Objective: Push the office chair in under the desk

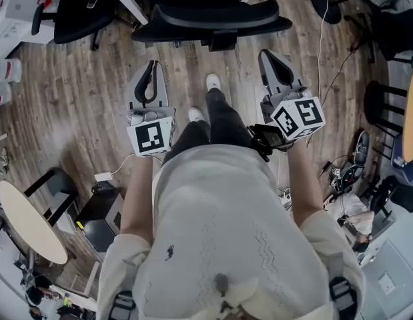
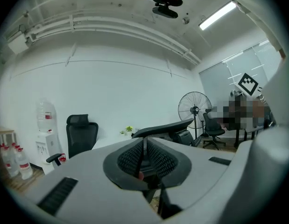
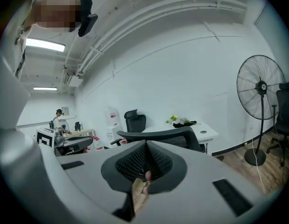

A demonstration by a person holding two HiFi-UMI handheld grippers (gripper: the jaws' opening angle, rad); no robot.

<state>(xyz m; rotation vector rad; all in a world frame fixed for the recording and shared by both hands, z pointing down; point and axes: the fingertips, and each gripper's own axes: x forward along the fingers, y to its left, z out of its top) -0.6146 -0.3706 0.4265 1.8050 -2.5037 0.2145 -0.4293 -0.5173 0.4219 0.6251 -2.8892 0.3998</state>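
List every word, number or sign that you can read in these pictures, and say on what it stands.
No text can be read in any view.
Left marker cube: black-and-white square pattern only, no letters.
Right marker cube: the same kind of pattern, no letters.
Water jug: red label, too small and blurred to read.

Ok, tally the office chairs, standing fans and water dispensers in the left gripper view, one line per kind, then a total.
Office chairs: 3 (near chair, chair at the wall, right-hand chair)
Standing fan: 1
Water dispenser: 1
Total: 5
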